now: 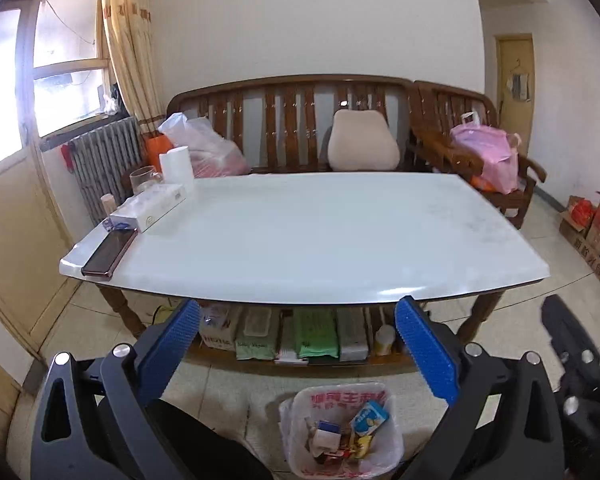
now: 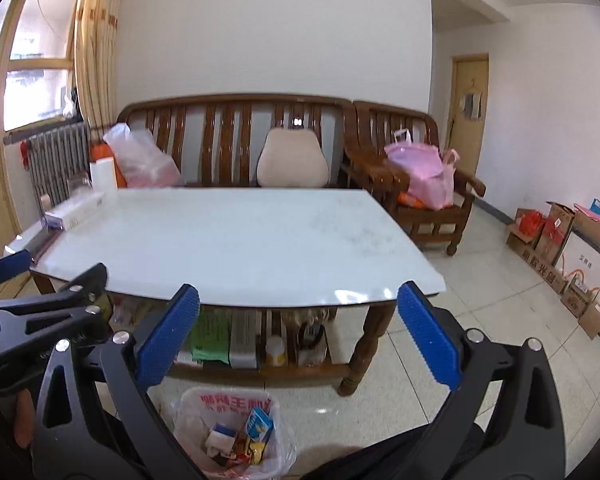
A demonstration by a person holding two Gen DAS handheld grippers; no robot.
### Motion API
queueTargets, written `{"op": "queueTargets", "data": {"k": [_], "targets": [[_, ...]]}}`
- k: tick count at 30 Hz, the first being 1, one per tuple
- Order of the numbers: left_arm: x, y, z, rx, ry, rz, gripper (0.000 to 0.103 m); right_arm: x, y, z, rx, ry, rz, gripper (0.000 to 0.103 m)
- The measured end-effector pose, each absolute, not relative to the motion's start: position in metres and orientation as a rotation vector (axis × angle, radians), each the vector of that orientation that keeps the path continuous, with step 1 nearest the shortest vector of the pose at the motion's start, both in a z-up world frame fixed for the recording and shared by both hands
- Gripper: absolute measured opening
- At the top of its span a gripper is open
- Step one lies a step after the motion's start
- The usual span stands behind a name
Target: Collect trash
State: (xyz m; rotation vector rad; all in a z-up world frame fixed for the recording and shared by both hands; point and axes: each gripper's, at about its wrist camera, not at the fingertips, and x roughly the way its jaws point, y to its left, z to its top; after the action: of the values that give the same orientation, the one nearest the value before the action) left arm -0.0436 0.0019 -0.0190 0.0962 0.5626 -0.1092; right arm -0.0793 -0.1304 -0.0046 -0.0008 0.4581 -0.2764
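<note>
A bin lined with a white plastic bag (image 1: 300, 452) stands on the floor in front of the white table (image 1: 300, 240). It holds several wrappers and small boxes, among them a blue and yellow packet (image 1: 370, 418). The bin also shows in the right wrist view (image 2: 192, 428). My left gripper (image 1: 298, 346) is open and empty, held above the bin. My right gripper (image 2: 298, 334) is open and empty, just right of the left one. The left gripper's black frame (image 2: 40, 320) shows at the left of the right wrist view.
At the table's left end lie a phone (image 1: 110, 252), a white box (image 1: 152, 208), a glass mug (image 1: 144, 178) and a paper roll (image 1: 176, 164). The shelf under the table holds packets (image 1: 316, 336). Wooden benches with bags (image 1: 484, 156) stand behind. Cardboard boxes (image 2: 560, 236) line the right wall.
</note>
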Motion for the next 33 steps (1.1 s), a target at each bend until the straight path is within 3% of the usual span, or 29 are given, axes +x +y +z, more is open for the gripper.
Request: {"op": "queueTargets", "data": {"k": [33], "targets": [[-0.066,0.014,0.01,0.05,0.49,-0.069,0.096,-0.099,-0.119,0.02,-0.005,0.39,-0.296,0.097]]}}
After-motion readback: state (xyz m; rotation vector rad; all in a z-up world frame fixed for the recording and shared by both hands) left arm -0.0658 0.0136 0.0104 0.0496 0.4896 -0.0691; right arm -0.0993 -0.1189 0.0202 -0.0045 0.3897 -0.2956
